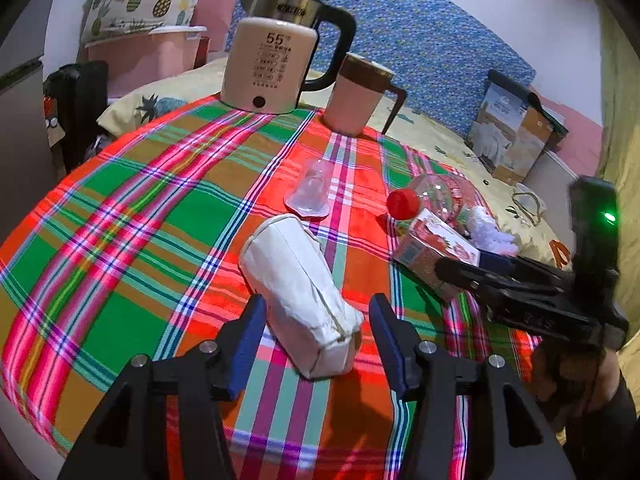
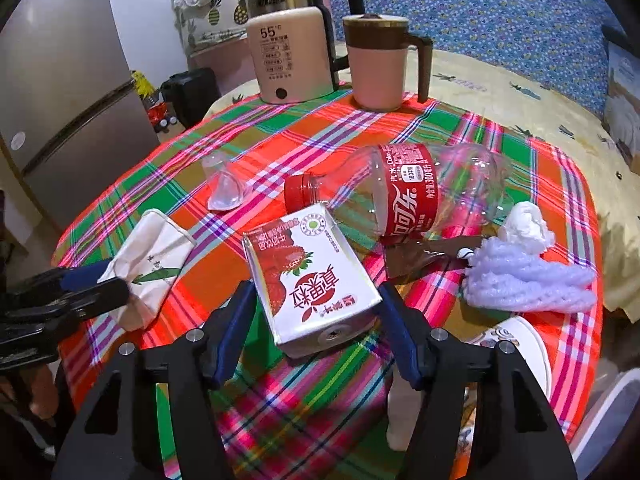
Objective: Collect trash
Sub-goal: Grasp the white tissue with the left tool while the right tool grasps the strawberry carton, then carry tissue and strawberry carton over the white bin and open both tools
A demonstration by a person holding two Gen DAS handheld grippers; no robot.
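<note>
Left wrist view: the left gripper is standing spread around the white soft tissue pack lying on the bright plaid tablecloth.

Right wrist view: the right gripper is standing spread around the white-and-red strawberry drink carton, touching the clear red-labelled cola bottle.

Far edge of bench: kettle standing left of mug.
Middle: bottle lying behind carton.
Left: tissue pack lying beside carton.
Right: crumpled tissue sitting beside bottle.
</note>
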